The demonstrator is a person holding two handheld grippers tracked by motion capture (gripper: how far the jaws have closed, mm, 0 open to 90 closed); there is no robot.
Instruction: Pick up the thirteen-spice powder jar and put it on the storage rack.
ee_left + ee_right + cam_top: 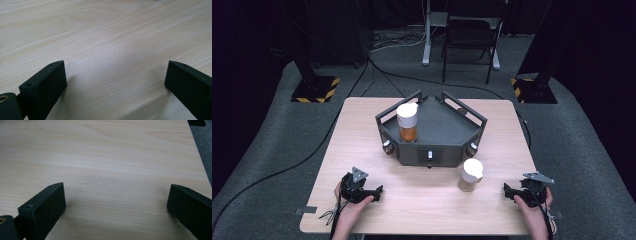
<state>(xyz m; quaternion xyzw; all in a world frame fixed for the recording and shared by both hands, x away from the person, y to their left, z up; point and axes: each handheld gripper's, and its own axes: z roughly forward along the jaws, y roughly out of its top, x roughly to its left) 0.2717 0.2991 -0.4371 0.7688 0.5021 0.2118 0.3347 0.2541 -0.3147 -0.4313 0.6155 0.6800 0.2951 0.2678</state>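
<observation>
Dark curtains and grey carpet surround a pale wooden bench (362,150). On it, at lower right of centre in the high view, stands an upright white-capped jar of beige powder (471,175), just in front of a dark grey angular tray (447,150) that holds a second white-capped jar with orange content (407,122). The right gripper (510,191) is nearer to the beige jar, which lies to its left and slightly higher in the frame; its jaws are wide apart and hold nothing. The left gripper (376,192) is also wide and rests well apart at lower left.
</observation>
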